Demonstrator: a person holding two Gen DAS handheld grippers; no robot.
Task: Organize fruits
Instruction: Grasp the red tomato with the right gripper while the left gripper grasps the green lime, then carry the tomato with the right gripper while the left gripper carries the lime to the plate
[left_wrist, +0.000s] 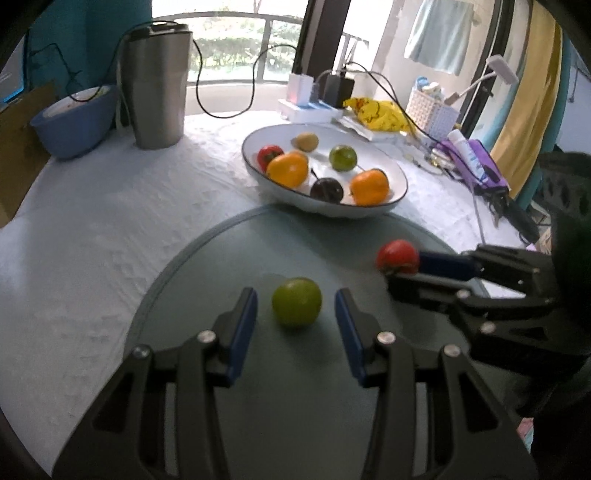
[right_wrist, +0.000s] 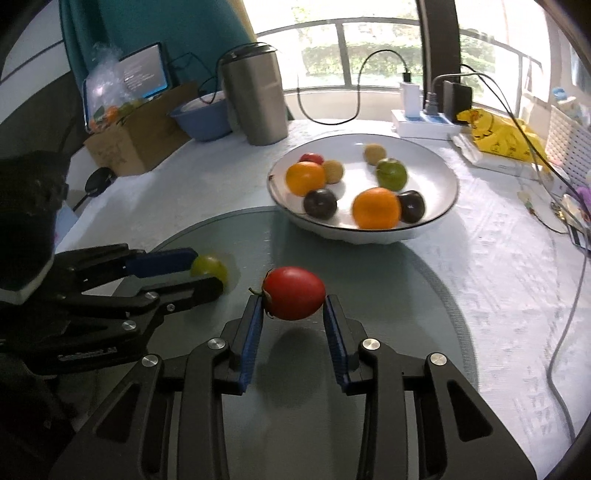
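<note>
With my right gripper I am gripping the red tomato between the two blue pads, and it is hanging a little above the round glass plate on the worktop. My left gripper is standing open around the green fruit, which is lying on the glass between the pads without touching them. The white bowl with the other fruits is sitting ahead of both grippers, just beyond the glass plate.
</note>
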